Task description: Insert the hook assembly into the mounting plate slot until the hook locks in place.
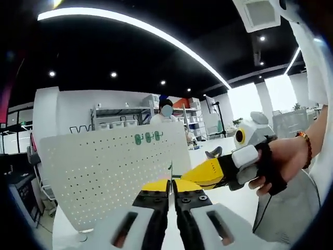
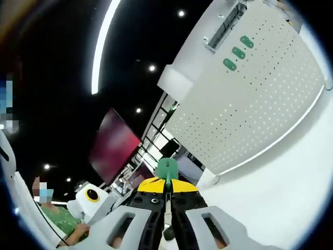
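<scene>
The white perforated mounting plate (image 1: 104, 177) stands upright on a white table, with three green hooks (image 1: 148, 137) in a row near its top edge. My left gripper (image 1: 170, 187) is shut in front of the plate, and a thin sliver I cannot identify rises from its tips. My right gripper (image 1: 208, 172), held by a hand (image 1: 276, 161), comes in from the right and its yellow tip nearly meets the left's. In the right gripper view, my right gripper (image 2: 167, 194) is shut on a green hook (image 2: 167, 169), away from the plate (image 2: 260, 99) and its hooks (image 2: 238, 52). The left gripper (image 2: 96, 200) shows at lower left.
The white table (image 2: 291, 182) runs in front of the plate. Behind the plate, a person (image 1: 165, 112) stands by metal shelving (image 1: 119, 117). A person in green (image 2: 57, 221) is at the lower left of the right gripper view. A red screen (image 2: 112, 148) hangs behind.
</scene>
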Tool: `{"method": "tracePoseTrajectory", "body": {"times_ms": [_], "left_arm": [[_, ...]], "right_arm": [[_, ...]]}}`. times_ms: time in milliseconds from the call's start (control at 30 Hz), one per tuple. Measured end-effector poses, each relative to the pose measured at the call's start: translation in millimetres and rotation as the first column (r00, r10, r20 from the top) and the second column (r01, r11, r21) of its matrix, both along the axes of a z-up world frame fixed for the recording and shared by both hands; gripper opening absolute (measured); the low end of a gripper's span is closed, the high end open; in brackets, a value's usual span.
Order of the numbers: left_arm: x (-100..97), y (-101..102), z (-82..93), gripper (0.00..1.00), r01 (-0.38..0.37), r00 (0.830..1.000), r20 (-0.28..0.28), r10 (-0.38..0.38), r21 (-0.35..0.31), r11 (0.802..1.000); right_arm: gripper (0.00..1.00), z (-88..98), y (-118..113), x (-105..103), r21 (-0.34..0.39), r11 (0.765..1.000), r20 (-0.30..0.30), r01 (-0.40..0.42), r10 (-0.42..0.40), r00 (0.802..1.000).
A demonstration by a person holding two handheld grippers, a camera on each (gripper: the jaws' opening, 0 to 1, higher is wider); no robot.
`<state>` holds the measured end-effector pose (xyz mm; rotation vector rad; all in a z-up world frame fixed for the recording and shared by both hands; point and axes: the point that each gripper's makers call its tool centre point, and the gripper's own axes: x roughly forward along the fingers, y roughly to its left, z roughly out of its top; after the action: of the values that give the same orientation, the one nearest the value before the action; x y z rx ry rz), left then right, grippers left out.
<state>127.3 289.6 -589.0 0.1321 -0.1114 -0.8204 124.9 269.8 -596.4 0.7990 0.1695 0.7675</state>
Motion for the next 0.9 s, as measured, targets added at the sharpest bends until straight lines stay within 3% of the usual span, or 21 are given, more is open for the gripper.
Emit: {"method": "tracePoseTrajectory", "body": {"times_ms": [200,300,500,567,633,767,900], "left_arm": [[-2.9,15,0.7,0.07,-0.044,0.999,-0.032,0.042,-0.038,0.998],[-5.6,22,-2.8,0.08,-0.071,0.997,-0.033,0.070,-0.014,0.997],[-10.3,30,-6.5,0.11,-0.097,0.994,-0.050,0.096,-0.019,0.995],[-12.9,33,-7.7,0.14,-0.108,0.993,-0.054,0.107,-0.017,0.994],[-16.8,35,-8.7,0.16,-0.106,0.993,-0.060,0.104,-0.021,0.994],[-24.5,37,-12.6,0.20,-0.096,0.993,-0.074,0.094,-0.026,0.995],[-28.5,36,-18.0,0.27,-0.090,0.991,-0.104,0.087,-0.022,0.996]], "right_arm": [[0.01,1.8,-5,9,-0.089,0.995,0.043,0.039,-0.036,0.998],[0.01,2.9,-7,13,-0.141,0.988,0.073,0.058,-0.048,0.996],[0.01,-0.3,-14,23,-0.241,0.965,0.082,0.105,-0.088,0.993],[0.01,0.9,-19,29,-0.293,0.947,0.119,0.133,-0.102,0.988],[0.01,3.4,-21,34,-0.287,0.948,0.112,0.136,-0.108,0.988],[0.01,5.5,-30,48,-0.339,0.923,0.146,0.183,-0.141,0.979],[0.01,12.5,-33,58,-0.333,0.921,0.158,0.203,-0.157,0.975]]}}
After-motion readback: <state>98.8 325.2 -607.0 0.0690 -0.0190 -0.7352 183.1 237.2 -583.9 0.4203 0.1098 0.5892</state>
